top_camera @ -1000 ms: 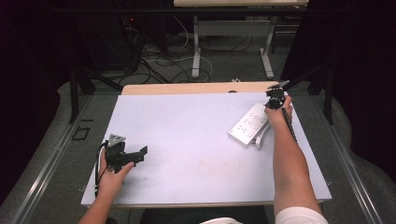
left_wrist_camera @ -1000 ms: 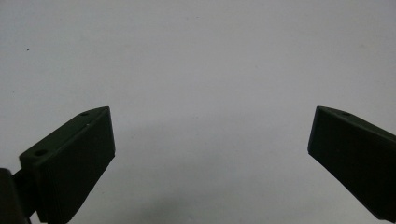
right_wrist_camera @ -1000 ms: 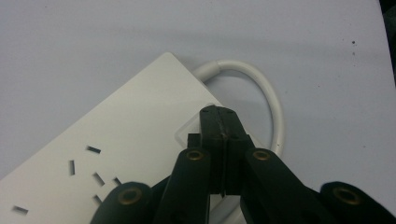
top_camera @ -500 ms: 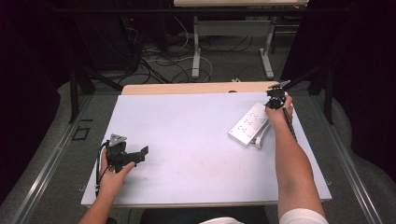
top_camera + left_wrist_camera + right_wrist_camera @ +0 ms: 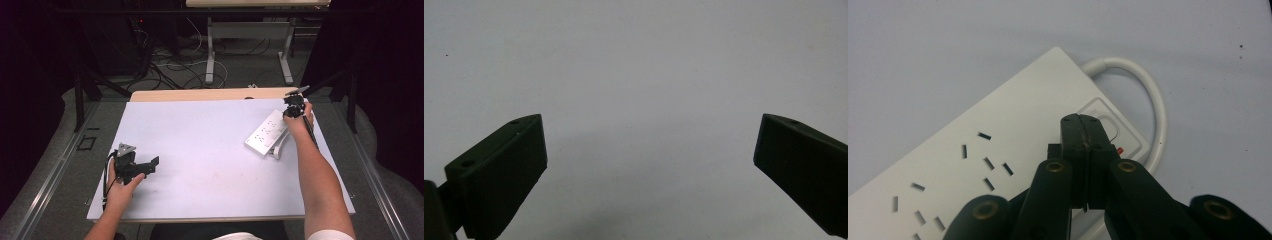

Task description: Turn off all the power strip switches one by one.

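R gripper [image 5: 1083,125], jaws pressed together w/ nothing between, tips over the rocker switch [image 5: 1105,122] of the white plastic power strip [image 5: 267,132] at the table's [image 5: 210,145] far right. No readable brand or label. L gripper [image 5: 142,167], jaws wide, near left, over bare table.

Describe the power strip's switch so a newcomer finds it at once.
On the table, go to the white power strip at the far right. Its switch sits at the end where the white cord loops out. It is a framed rocker beside a small red light, just past the right gripper.
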`<move>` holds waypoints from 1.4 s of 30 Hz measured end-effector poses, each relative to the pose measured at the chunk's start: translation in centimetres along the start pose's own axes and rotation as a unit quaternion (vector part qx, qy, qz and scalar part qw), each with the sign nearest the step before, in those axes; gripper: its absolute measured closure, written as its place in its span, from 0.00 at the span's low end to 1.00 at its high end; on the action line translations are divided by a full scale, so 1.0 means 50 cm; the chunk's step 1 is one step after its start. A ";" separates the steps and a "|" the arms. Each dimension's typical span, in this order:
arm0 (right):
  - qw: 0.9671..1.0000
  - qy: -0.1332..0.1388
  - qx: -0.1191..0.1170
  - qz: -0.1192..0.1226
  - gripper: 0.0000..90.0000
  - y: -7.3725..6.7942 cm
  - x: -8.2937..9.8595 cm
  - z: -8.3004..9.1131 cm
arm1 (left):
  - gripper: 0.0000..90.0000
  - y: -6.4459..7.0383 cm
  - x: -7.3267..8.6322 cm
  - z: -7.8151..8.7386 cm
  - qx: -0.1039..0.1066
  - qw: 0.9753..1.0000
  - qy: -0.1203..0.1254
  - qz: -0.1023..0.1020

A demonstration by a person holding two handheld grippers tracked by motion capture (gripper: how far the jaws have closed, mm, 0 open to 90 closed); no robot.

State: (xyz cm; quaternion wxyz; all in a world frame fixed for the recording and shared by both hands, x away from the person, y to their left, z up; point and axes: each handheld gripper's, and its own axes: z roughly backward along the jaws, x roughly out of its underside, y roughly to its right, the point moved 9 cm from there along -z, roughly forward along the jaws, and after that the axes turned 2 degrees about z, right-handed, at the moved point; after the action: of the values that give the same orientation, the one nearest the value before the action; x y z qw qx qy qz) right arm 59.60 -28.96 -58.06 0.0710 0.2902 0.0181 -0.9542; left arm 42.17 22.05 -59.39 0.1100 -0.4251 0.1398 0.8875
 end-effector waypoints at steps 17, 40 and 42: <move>0.999 -0.018 -0.027 0.024 1.00 -0.018 0.034 0.001 | 0.01 0.001 0.001 -0.004 0.002 1.000 -0.001 0.000; 0.996 -0.019 -0.058 0.062 1.00 -0.058 0.066 0.029 | 0.01 0.005 0.002 -0.004 0.003 1.000 -0.005 -0.002; 0.996 -0.021 -0.060 0.064 1.00 -0.061 0.068 0.030 | 0.01 0.005 0.002 -0.004 0.003 1.000 -0.005 -0.003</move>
State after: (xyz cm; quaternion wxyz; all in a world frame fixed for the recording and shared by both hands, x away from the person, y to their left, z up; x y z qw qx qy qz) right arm 55.53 -26.49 -58.70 0.1497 0.2660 0.0549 -0.9507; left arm 42.17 21.76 -59.57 0.1147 -0.4205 0.1405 0.8890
